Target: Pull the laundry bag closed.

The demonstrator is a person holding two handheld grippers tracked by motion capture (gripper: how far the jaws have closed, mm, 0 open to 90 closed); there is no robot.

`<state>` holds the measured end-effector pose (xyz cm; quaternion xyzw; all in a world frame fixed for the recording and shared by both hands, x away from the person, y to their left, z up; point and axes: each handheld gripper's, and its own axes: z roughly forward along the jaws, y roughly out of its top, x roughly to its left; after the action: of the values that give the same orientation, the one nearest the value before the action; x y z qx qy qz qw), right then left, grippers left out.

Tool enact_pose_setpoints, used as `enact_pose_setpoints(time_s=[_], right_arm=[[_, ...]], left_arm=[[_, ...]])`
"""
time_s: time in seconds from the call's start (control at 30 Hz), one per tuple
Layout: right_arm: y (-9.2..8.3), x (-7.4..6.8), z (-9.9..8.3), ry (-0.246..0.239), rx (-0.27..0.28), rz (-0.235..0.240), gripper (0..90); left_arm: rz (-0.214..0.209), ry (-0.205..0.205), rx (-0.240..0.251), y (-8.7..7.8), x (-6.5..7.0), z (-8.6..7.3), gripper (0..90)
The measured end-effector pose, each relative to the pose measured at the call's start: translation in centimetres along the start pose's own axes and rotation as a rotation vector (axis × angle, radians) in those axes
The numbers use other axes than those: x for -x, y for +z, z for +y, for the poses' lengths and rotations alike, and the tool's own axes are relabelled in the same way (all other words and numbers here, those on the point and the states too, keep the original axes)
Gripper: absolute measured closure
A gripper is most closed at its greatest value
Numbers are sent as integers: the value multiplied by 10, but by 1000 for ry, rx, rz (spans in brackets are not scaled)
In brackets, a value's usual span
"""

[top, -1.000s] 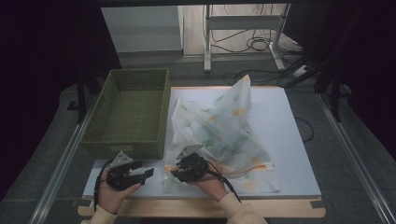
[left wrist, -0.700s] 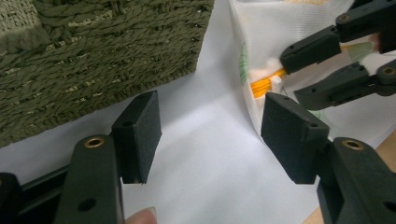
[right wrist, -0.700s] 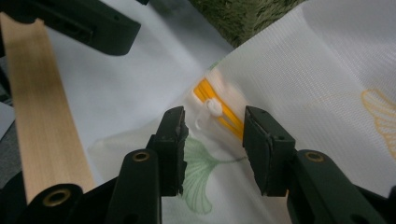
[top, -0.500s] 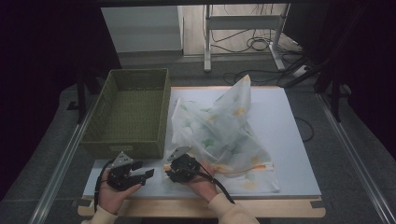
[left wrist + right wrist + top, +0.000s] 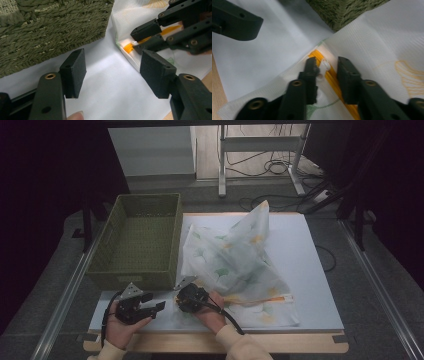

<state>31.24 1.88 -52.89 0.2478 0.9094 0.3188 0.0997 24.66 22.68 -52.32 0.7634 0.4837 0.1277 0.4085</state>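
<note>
In the high view, the white printed bag is being seen lying on the desk just beside the green woven basket, with the right gripper being held at the bag's corner nearest the basket and the left gripper being held apart from the bag, below the basket. In the left gripper view, its fingers are being kept spread over bare desk beside the basket, nothing between them. In the right gripper view, its fingers have just been closing around the white zipper pull on the orange zipper, one finger touching the pull, the other not yet pressed.
</note>
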Motion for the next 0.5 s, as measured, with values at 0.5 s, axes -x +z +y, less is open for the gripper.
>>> enact_pose_setpoints(time_s=[0.5], right_arm=[[-6,11,-1,41,-5,54,873]], left_arm=[[-3,7,-9,1,1,-1,368]])
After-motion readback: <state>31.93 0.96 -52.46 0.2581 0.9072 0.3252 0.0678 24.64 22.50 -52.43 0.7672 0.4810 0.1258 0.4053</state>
